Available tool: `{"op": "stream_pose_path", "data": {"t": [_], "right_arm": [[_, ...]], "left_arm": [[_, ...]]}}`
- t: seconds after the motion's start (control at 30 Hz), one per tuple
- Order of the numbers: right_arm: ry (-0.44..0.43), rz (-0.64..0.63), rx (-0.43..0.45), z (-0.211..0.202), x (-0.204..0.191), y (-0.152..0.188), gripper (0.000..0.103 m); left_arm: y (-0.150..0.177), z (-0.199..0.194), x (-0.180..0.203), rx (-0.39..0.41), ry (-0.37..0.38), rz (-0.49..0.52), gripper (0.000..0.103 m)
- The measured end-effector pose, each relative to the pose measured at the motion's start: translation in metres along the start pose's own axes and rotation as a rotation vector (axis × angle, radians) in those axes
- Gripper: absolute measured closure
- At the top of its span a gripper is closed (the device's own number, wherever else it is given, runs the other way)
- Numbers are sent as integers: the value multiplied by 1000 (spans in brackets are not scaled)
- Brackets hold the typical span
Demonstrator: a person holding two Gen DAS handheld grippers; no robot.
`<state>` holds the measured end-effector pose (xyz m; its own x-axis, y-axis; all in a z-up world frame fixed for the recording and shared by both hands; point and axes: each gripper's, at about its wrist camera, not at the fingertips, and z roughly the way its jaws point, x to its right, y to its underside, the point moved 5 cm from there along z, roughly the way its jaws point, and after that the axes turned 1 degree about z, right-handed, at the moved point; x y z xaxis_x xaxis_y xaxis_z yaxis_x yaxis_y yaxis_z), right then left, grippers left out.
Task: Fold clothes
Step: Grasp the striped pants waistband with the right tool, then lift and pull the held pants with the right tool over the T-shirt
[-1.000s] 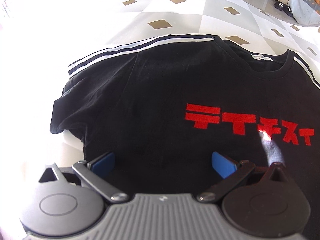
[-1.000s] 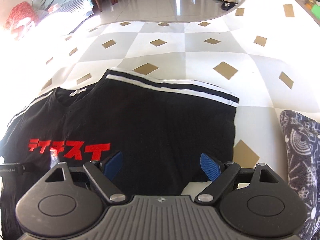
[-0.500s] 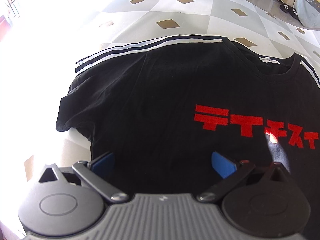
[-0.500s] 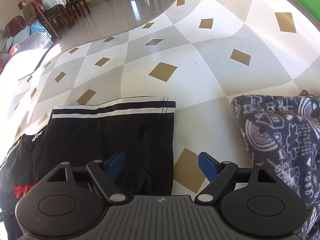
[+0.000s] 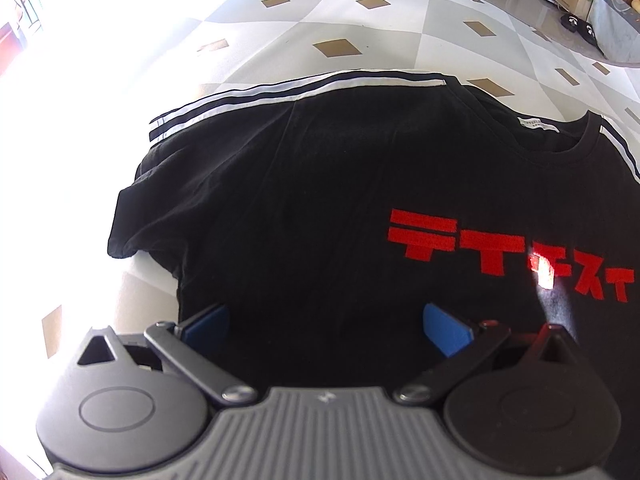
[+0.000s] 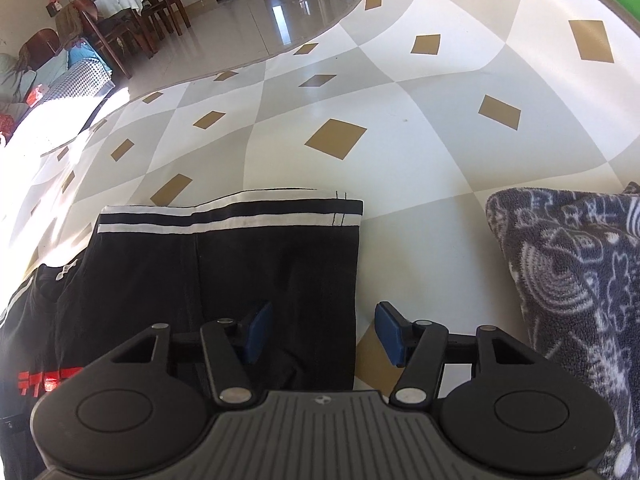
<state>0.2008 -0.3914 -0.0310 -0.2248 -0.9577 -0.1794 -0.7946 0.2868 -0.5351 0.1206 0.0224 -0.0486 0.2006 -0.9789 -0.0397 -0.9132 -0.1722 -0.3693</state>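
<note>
Shirt: black cotton T-shirt with red lettering (image 5: 320, 208) flat on diamond-patterned worktop (image 6: 400, 184).
Left gripper (image 5: 326, 330): jaws released above shirt.
Right gripper (image 6: 322, 334): jaws closing astride shirt's sleeve edge, not yet pinching.

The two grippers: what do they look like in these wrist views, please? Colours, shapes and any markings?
The left gripper and the right gripper look alike. Each has two flat blue pads on dark metal link arms with silver pivot screws. Behind these sit two round black discs with triangular cut-outs, and a grey ribbed body that bears a small emblem. No cable, hand or sleeve is visible.
</note>
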Motion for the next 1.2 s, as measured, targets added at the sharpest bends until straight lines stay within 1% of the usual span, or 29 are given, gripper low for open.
{"op": "stream_pose_path", "data": {"t": [0.07, 0.1, 0.17, 0.23, 0.33, 0.5, 0.57, 0.67, 0.77, 0.83, 0.9, 1.03, 1.1, 1.13, 1.17, 1.2], "right_arm": [[-7, -21, 4, 0, -4, 1, 59], [-15, -32, 4, 0, -6, 2, 62], [-14, -34, 3, 0, -8, 2, 73], [-12, -30, 3, 0, -7, 2, 80], [-17, -26, 4, 0, -7, 1, 82], [-11, -70, 62, -11, -16, -4, 83], [-24, -87, 86, -16, -21, -7, 83], [-54, -131, 139, -27, -36, -11, 83], [-107, -187, 180, -38, -55, -11, 83], [-149, -235, 191, -42, -70, -7, 83], [-175, -261, 182, -44, -81, -3, 83], [-179, -204, 205, -49, -73, -12, 83], [-146, -182, 209, -49, -62, -18, 80], [-117, -160, 207, -48, -53, -21, 74], [-87, -134, 193, -45, -44, -22, 64], [-63, -103, 171, -41, -35, -23, 62]], "left_arm": [[0, 1, 0, 0, 2, -2, 0], [0, 1, 1, 1, 2, -2, 0], [-1, 1, 1, 1, 3, -2, 0], [-1, 2, 1, 1, 4, -3, 0], [-1, 2, 2, 2, 4, -3, 0], [-2, 3, 4, 3, 4, -4, 0], [-2, 3, 4, 3, 4, -4, 0], [-3, 4, 5, 5, 5, -4, 0], [-3, 4, 6, 7, 5, -4, 0], [-3, 4, 7, 7, 6, -4, 0], [-4, 5, 7, 7, 7, -3, 0], [-5, 5, 8, 4, 7, -3, 0], [-6, 5, 8, 2, 7, -5, 0], [-7, 6, 9, 2, 6, -5, 0], [-7, 6, 9, 2, 6, -6, 0], [-7, 6, 10, 3, 6, -5, 0]]}}
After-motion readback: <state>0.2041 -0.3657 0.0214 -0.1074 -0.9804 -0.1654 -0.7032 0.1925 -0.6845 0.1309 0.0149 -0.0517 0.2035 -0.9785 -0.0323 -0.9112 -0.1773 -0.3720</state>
